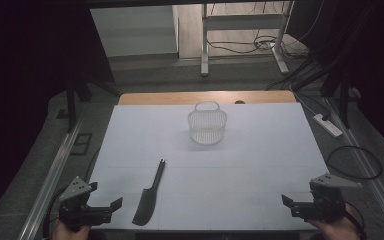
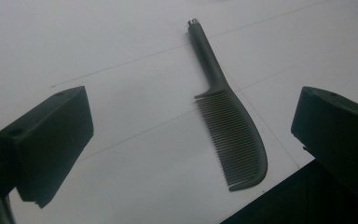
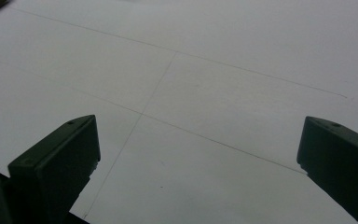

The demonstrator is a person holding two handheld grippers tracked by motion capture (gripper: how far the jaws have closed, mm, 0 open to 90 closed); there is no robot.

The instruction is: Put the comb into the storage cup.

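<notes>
A white counter [image 1: 260,165] is being viewed from above, with a wire basket [image 1: 207,125] standing upright toward its far middle; nothing is being held inside the basket, as far as its mesh lets be seen. A dark comb [image 1: 148,197] is lying flat on the counter near the front left, well apart from the basket, its handle pointing away toward the far side and its toothed end reaching close to the near edge. The left claw [image 1: 105,200] is being held at the near left corner, just beside the comb but not touching it, its jaws standing wide apart and empty; in the left gripper view the comb [image 2: 228,126] is being framed between the two jaws, teeth turned to the left of that view. The right claw [image 1: 287,202] is being held at the near right corner, well apart from the comb and basket, its jaws likewise spread apart over bare counter [image 3: 205,93], with nothing being gripped.
</notes>
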